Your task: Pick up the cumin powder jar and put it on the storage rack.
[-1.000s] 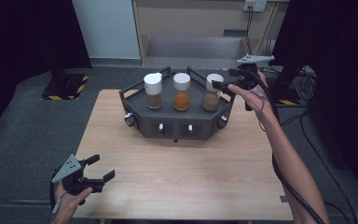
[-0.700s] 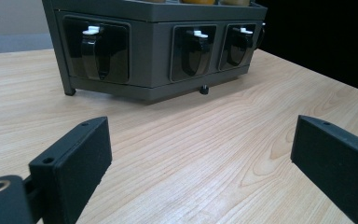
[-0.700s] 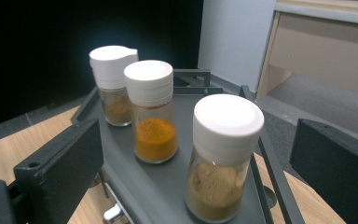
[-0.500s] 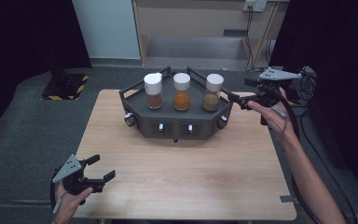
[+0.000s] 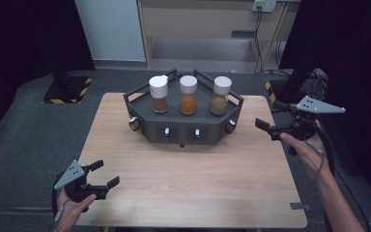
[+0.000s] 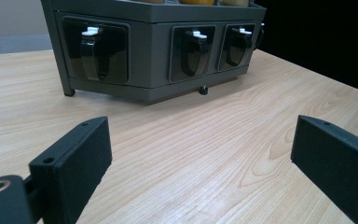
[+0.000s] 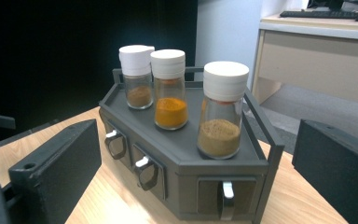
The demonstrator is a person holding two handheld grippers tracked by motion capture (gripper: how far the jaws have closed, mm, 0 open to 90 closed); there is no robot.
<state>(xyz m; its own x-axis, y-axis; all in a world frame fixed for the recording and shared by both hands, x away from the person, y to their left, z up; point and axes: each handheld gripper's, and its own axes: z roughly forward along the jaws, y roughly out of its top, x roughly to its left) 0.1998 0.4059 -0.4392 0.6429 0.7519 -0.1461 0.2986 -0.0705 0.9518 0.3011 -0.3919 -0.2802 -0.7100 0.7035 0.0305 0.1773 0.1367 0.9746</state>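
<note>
A dark grey six-sided rack (image 5: 181, 131) stands at the back middle of the wooden table (image 5: 188, 179). On it stand three white-capped glass jars: brown powder (image 5: 159, 94), orange powder (image 5: 188, 95) and tan powder (image 5: 221, 95). My right gripper (image 5: 266, 114) hovers at the table's right edge, apart from the rack and pointing at it. Its jaws have just been opening and nothing is between them. The right gripper view has the tan jar (image 7: 222, 109) nearest. My left gripper (image 5: 106, 173) stays open and empty by the front left corner, facing the rack's front (image 6: 154, 51).
Small drawers with white-tipped handles (image 6: 93, 46) line the rack's front faces. A pale desk (image 5: 198, 29) stands behind the table. A yellow-and-black striped base (image 5: 67, 89) lies on the floor at the left. Cables (image 5: 314, 82) lie at the right.
My right gripper has pulled away from beside the tan jar, going right and a little down to the table's right edge. The left gripper has stayed put.
</note>
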